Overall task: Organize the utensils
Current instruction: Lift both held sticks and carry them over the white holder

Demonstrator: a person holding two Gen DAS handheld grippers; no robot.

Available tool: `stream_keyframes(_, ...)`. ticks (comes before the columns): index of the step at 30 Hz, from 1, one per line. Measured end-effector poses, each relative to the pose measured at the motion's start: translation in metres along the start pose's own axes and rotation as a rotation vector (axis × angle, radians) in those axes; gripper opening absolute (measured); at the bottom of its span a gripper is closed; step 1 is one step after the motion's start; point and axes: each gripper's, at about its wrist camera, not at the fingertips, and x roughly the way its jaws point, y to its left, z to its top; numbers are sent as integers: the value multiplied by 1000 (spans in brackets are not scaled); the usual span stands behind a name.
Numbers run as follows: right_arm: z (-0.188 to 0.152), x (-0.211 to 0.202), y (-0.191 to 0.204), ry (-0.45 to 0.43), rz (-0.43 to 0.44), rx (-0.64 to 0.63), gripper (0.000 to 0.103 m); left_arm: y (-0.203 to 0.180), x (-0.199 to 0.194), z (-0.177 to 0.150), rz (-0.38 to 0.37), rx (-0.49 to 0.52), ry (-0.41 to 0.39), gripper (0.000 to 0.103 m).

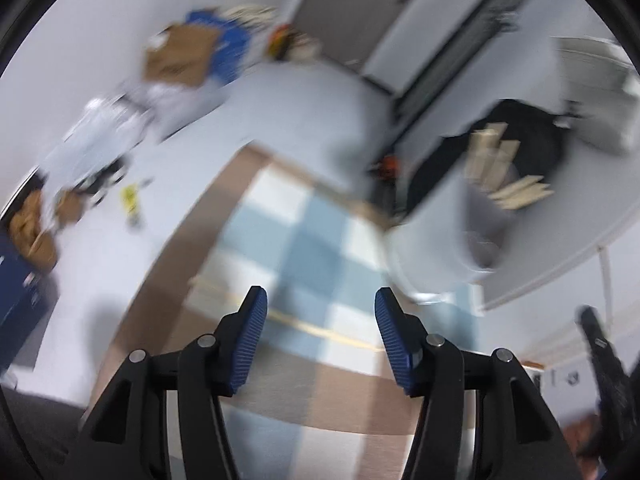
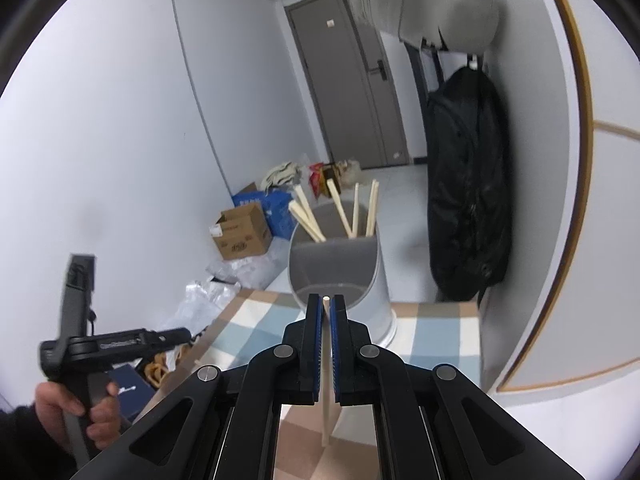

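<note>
Pale wood is being pinched between the blue pads of the right gripper (image 2: 327, 304): a single chopstick (image 2: 326, 400) is being held nearly upright, its tip showing just above the fingertips and its lower end hanging below them over the checked tablecloth (image 2: 432, 332). Such a grip, close to one end and in line with the fingers, is judged to suit lowering the stick end-first into a narrow opening.

Directly ahead of that gripper, a grey holder (image 2: 340, 280) is being kept standing on the cloth, near the far edge of the table. Several more chopsticks (image 2: 344, 212) are already being stored in it, leaning at different angles against its rim. The stick in hand is apart from the holder and not yet over its mouth, so the job is judged to be partly done.

In the left wrist view, which is heavily blurred, the left gripper (image 1: 320, 300) is being held with its fingers spread wide and nothing between them. A long pale stick (image 1: 320, 328) appears to be lying across the cloth just beyond the fingertips; the open stance is probably being kept for picking it up, though the blur leaves this uncertain. The same holder (image 1: 452, 248) is being seen to the right.
</note>
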Motion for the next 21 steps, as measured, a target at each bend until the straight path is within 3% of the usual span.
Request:
stream_keyframes(6, 0, 7, -5, 4, 39, 43, 3, 15, 53, 15, 183, -138, 142, 50)
stream_keyframes(7, 0, 8, -7, 7, 44, 51, 3, 16, 59, 15, 184, -165, 158, 50)
stream_keyframes(12, 4, 8, -14, 3, 68, 78, 3, 20, 82, 22, 303, -269, 230, 50)
stream_keyframes(15, 4, 7, -18, 1, 83, 98, 3, 14, 88, 26, 405, -268, 233, 49)
stream_keyframes(18, 5, 7, -20, 0, 90, 105, 4, 9, 92, 29, 470, -259, 227, 33)
stream_keyframes(19, 6, 7, -21, 0, 98, 111, 4, 8, 93, 30, 500, -253, 217, 18)
stream_keyframes(20, 5, 6, -21, 0, 100, 112, 4, 8, 92, 29, 506, -252, 210, 11)
stream_keyframes(21, 5, 5, -21, 0, 103, 112, 4, 9, 91, 29, 508, -250, 200, 8)
